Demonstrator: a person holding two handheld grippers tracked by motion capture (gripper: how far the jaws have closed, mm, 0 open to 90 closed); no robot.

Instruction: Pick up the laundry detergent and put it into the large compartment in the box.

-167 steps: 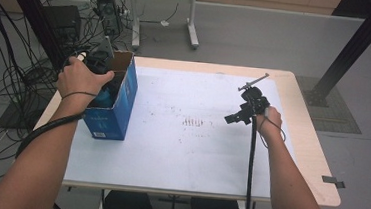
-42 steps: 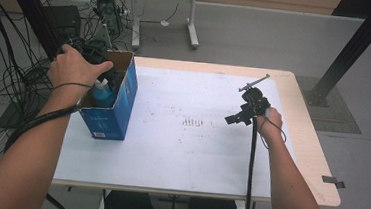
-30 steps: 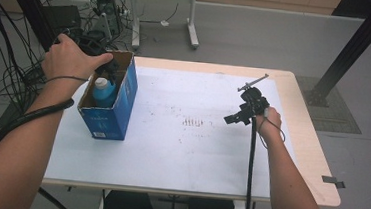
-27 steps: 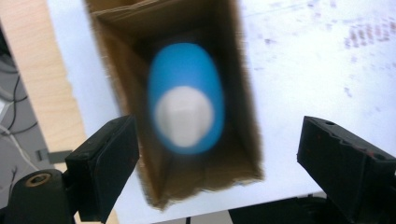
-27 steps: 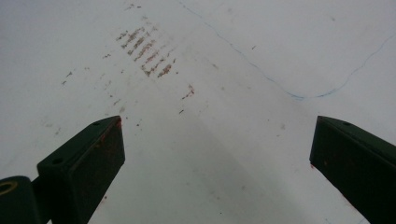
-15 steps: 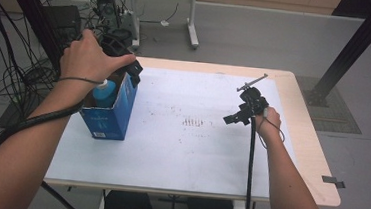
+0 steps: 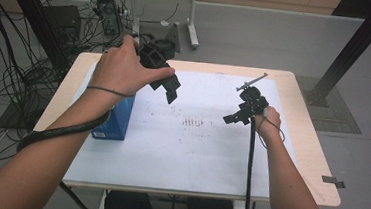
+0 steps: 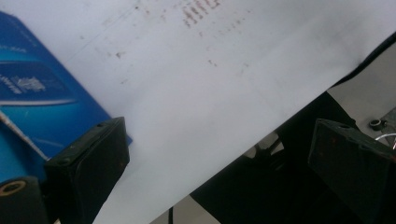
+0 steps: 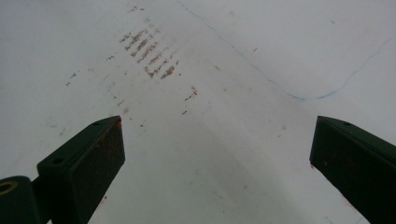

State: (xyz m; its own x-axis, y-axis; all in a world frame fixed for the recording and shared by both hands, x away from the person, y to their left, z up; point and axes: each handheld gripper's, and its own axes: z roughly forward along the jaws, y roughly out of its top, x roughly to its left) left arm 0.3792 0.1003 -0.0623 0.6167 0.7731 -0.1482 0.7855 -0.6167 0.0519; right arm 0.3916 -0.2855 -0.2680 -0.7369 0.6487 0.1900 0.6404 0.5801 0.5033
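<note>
Blue box [image 7: 117, 116] at the table's left edge, mostly hidden in the high view under the left forearm, with only its lower front face showing. Contents out of sight from here. In the left gripper view, one blue corner [image 8: 42, 98] cut off at the frame's left side, print on it too blurred to read.

Left gripper [image 7: 167, 85] raised above the white sheet [image 7: 190, 150], just right of the box, gripped in the left hand [image 7: 126, 72]. Jaws released, spread wide, nothing between them; just been opening. Compared with a second ago: then down at the box's open top, with a blue-capped item visible inside; now lifted out and swung right, empty.

Right gripper [image 7: 240, 114] resting at the sheet's right part, unmoved from every earlier frame. Jaws released, wide apart, empty, aimed at a patch of brownish marks [image 9: 149, 51]. Thin blue line [image 9: 261, 74] faint across the sheet beyond.

Plenty of bare sheet between the two grippers and toward the near edge. Bare wood strip of table [image 7: 314, 160] along the right side. Cables [image 7: 5, 75] crowding the floor left of the table.
</note>
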